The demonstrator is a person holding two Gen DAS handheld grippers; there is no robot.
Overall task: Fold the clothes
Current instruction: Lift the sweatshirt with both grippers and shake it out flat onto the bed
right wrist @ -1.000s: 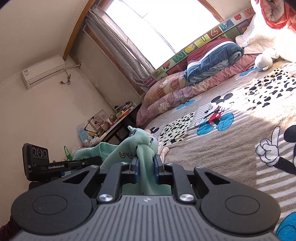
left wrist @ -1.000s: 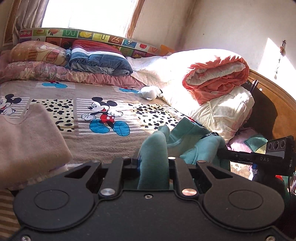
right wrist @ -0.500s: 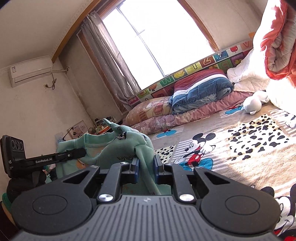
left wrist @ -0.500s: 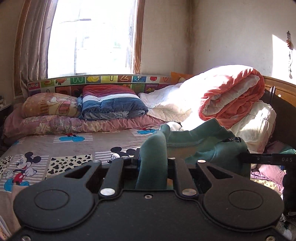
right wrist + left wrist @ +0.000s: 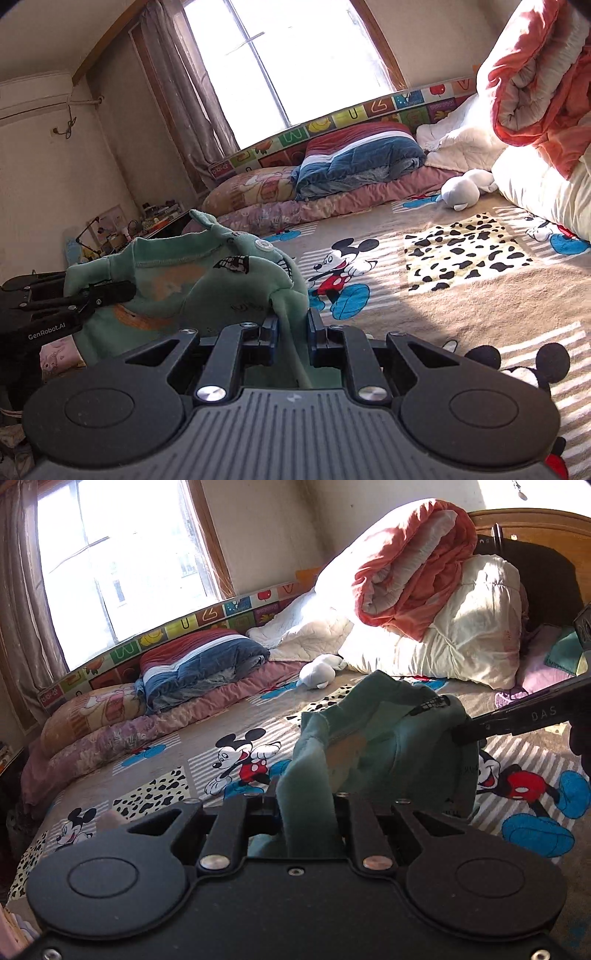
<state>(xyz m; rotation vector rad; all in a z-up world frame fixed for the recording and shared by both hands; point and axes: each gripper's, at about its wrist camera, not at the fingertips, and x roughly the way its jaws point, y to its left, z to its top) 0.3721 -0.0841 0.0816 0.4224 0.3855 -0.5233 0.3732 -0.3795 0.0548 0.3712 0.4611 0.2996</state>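
Observation:
A green sweatshirt (image 5: 391,746) with dark print hangs bunched in the air above the Mickey Mouse bedspread (image 5: 240,757), held between both grippers. My left gripper (image 5: 306,797) is shut on a fold of its fabric. My right gripper (image 5: 291,321) is shut on another fold of the sweatshirt (image 5: 207,280). In the left wrist view the right gripper's fingers (image 5: 517,718) come in from the right and pinch the cloth. In the right wrist view the left gripper (image 5: 107,293) grips it at the left.
A rolled orange and white quilt (image 5: 424,572) is piled at the bed's right by the wooden headboard (image 5: 535,535). Folded blankets (image 5: 199,664) and pillows line the window side. A white plush toy (image 5: 317,672) lies near them. A cluttered desk (image 5: 147,221) stands left.
Both grippers moved over the bed with the sweatshirt, and both views tilted down toward the bedspread. The folded beige garment seen a second ago at the left has left the view.

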